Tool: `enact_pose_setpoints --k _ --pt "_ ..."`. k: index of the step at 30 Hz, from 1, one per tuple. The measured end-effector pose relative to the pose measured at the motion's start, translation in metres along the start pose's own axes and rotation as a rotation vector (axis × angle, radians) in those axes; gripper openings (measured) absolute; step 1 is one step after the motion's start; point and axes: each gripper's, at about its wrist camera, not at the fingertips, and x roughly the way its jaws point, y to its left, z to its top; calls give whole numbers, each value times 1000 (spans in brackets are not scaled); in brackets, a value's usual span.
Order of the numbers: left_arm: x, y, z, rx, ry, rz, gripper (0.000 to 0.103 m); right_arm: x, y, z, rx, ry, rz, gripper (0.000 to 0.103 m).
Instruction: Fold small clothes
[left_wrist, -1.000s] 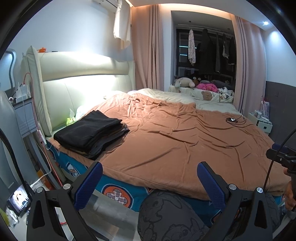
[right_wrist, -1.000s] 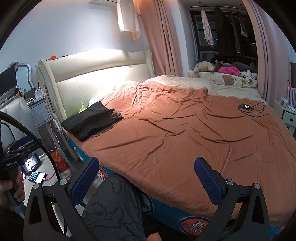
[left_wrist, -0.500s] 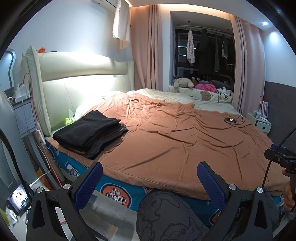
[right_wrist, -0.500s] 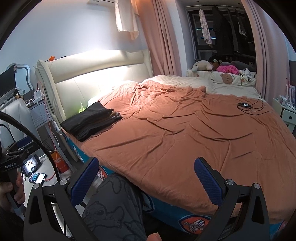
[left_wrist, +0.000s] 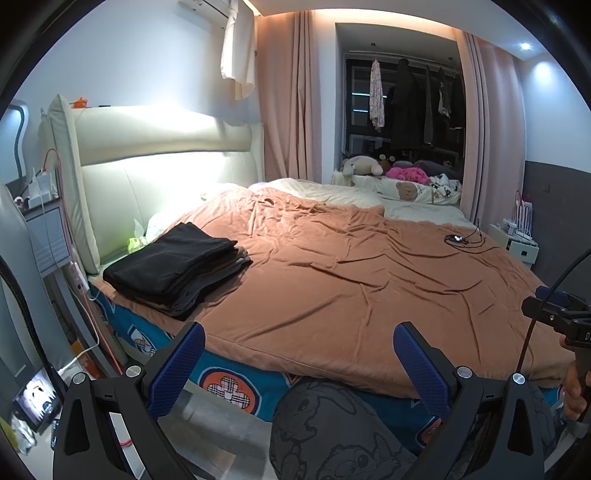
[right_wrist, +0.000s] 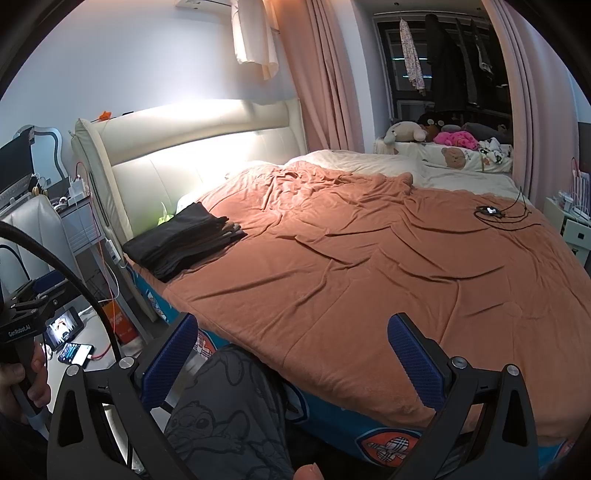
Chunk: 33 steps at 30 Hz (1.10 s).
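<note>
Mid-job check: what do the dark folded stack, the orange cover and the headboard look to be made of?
Dark folded stack: soft matte black and grey fabric, probably knit; the layers sag at the edges. Orange cover: smooth, slightly plush cloth with shallow creases and no shine. Headboard: cream padded leather or a leather look-alike, with stitched panels and a soft sheen under the light.

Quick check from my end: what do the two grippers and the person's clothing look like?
Both the left gripper and the right gripper have black frames with silver bolts and blue textured pads. A black cable runs from the left one, whose handle carries white lettering. The person wears grey cartoon-print trousers.
</note>
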Motion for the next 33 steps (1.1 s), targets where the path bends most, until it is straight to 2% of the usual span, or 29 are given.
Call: enact_pose_setpoints --k 33 --pt "-2 -3 -1 -7 -8 -9 102 -3 -1 -1 -1 -7 -16 103"
